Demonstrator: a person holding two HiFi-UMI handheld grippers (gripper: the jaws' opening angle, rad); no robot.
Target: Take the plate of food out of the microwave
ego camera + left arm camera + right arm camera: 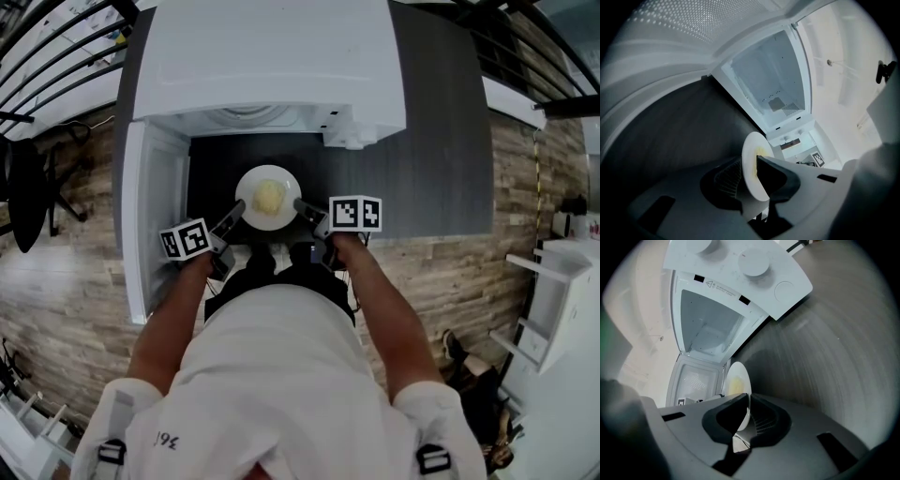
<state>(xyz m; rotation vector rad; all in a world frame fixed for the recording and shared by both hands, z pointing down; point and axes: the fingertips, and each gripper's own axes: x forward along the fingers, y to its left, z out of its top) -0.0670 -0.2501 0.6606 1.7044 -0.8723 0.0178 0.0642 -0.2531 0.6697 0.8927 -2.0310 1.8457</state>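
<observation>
The microwave (272, 56) and its open door (150, 225) are white; in the left gripper view the door panel shows a fine dotted perforation pattern. The counter (441, 141) is dark grey with a faint streaked grain. The plate (249, 186) is plain white, and the food (269, 196) at its centre is pale yellow. The left gripper (234, 214), at the plate's 8 o'clock, and the right gripper (302, 206), at 4 o'clock, have dark grey jaws with black ribbed pads. Each marker cube (355, 213) is white with black square patterns. The floor (66, 309) shows brown-grey wood planks. The person's shirt (272, 375) is white.
</observation>
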